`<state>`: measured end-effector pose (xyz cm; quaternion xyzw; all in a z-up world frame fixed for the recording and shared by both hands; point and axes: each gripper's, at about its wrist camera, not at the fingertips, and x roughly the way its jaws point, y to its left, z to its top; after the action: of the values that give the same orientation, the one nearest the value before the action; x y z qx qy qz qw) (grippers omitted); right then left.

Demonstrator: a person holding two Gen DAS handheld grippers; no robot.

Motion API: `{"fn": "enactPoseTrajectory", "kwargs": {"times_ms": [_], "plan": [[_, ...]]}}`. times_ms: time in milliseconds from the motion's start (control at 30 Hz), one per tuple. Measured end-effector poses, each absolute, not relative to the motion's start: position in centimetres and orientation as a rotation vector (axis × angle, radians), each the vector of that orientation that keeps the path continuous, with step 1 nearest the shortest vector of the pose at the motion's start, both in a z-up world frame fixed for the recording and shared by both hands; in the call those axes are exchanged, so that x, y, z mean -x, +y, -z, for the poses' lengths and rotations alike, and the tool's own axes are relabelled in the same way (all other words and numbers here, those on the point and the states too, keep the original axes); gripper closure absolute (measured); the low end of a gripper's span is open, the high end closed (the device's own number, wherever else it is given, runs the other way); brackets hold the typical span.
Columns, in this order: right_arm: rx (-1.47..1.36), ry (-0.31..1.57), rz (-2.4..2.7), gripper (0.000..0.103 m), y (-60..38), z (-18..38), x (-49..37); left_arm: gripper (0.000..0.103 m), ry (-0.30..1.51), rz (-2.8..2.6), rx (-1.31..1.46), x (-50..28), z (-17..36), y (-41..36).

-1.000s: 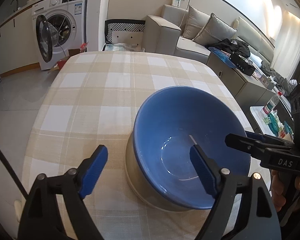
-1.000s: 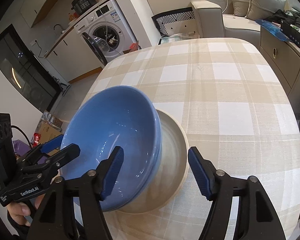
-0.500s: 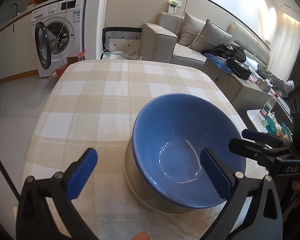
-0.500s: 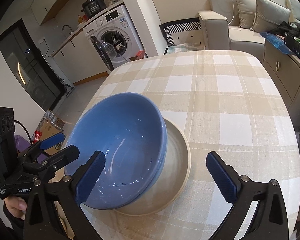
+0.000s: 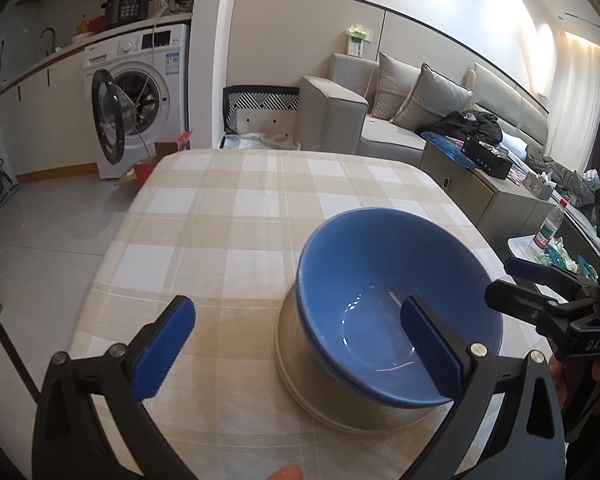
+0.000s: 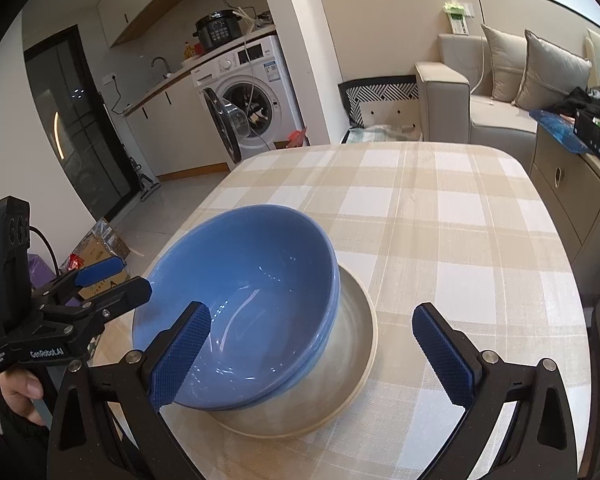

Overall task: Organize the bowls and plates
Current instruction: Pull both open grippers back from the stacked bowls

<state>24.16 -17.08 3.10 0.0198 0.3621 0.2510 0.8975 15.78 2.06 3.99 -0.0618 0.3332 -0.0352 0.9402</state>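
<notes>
Fingers (image 6: 180, 356) spread; glossy blue bowl (image 6: 240, 300) nests in beige bowl (image 6: 352, 344).

One blue bowl (image 5: 396, 304) (stacked), one beige bowl (image 6: 340, 384), two tools.

Left wrist: near, left of blue bowl (image 5: 396, 304), facing sofa.
Right wrist: near, right of it.
Shared: bowl.
</notes>
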Motion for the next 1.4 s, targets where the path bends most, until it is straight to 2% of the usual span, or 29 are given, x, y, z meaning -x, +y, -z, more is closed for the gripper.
{"fn": "enactPoseTrajectory", "kwargs": {"times_ms": [767, 1400], "plan": [[0.020, 0.518, -0.577, 0.000, -17.9, -4.3, -18.1, 0.000, 0.559, 0.076, 0.044, -11.1, -4.2, 1.3], [0.008, 0.438, -0.592, 0.000, -17.6, -3.7, -14.7, 0.000, 0.488, 0.051, 0.023, -8.2, -3.8, 1.4]]}}
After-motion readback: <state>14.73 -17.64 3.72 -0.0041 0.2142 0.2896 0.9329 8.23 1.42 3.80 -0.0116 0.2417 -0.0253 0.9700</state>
